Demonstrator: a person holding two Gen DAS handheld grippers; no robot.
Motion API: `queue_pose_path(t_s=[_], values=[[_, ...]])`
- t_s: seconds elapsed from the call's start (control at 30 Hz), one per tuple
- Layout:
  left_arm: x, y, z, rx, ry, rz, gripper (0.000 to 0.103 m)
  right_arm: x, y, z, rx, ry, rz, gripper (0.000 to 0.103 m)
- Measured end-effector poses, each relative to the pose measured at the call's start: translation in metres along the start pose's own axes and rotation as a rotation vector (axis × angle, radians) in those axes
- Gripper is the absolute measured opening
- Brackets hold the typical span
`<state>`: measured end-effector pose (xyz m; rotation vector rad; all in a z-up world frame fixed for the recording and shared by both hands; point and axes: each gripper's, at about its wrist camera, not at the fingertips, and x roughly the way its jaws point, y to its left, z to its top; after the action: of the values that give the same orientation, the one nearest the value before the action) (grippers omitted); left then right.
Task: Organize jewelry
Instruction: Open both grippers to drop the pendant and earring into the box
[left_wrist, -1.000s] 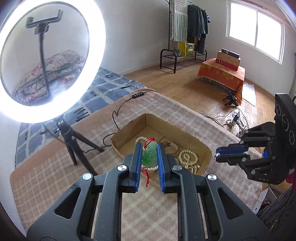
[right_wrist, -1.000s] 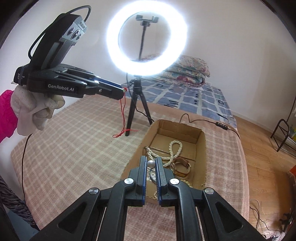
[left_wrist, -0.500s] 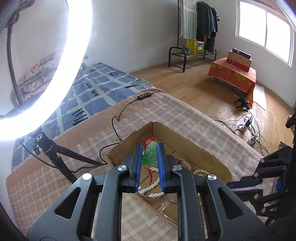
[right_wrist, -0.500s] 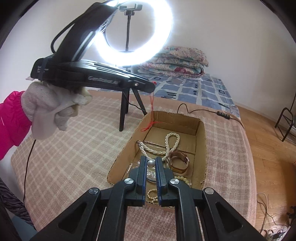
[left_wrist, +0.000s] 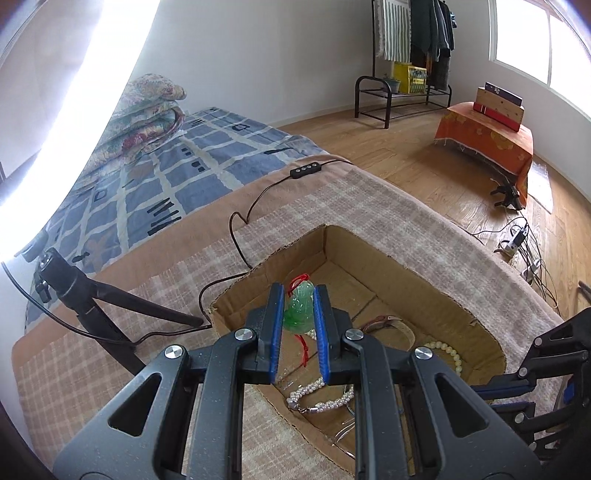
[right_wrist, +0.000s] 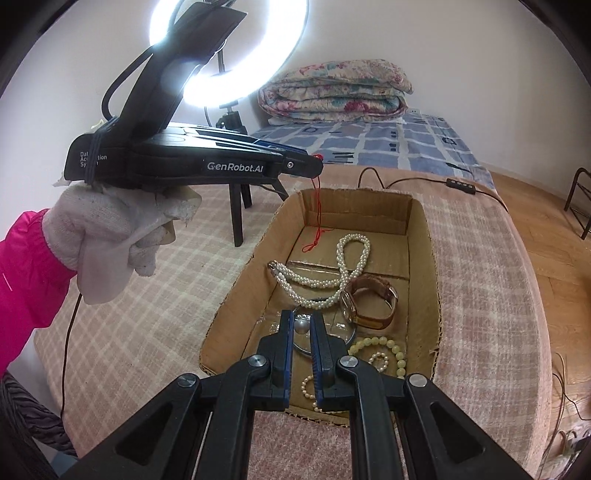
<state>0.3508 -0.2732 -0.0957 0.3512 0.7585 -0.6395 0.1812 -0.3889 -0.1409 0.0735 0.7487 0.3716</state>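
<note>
My left claw (left_wrist: 299, 312) is clamped on a green pendant (left_wrist: 300, 308) at frame centre, above the cardboard box (left_wrist: 413, 269). Its red cord (right_wrist: 317, 218) dangles into the box and could snag the bead strands if I drop low. My right claw (right_wrist: 303, 328) pinches a small grey pearl (right_wrist: 301, 325), lower centre; being round, it may slip out. In the box I count one watch (right_wrist: 371, 301), one long pearl necklace (right_wrist: 332, 273), two small bead bracelets.
</note>
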Motion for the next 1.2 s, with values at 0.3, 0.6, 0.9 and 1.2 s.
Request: queue_pose_path(t_s=[0.3,0.6,0.9,1.2], values=[[0.003,0.000,0.001,-0.011,0.002,0.016,0.015,0.004,0.002,-0.001,-0.016,0.011,-0.007,0.020],[-0.006,-0.001,0.003,-0.015,-0.023,0.022,0.056,-0.002,0.009,0.000,-0.042,-0.015,-0.039,0.063],[-0.018,-0.004,0.006,-0.025,-0.037,0.028,0.066,-0.012,0.020,0.003,-0.072,-0.055,-0.091,0.090],[-0.049,-0.007,0.010,-0.029,-0.067,0.048,0.071,-0.030,0.032,0.005,-0.096,-0.073,-0.182,0.103]])
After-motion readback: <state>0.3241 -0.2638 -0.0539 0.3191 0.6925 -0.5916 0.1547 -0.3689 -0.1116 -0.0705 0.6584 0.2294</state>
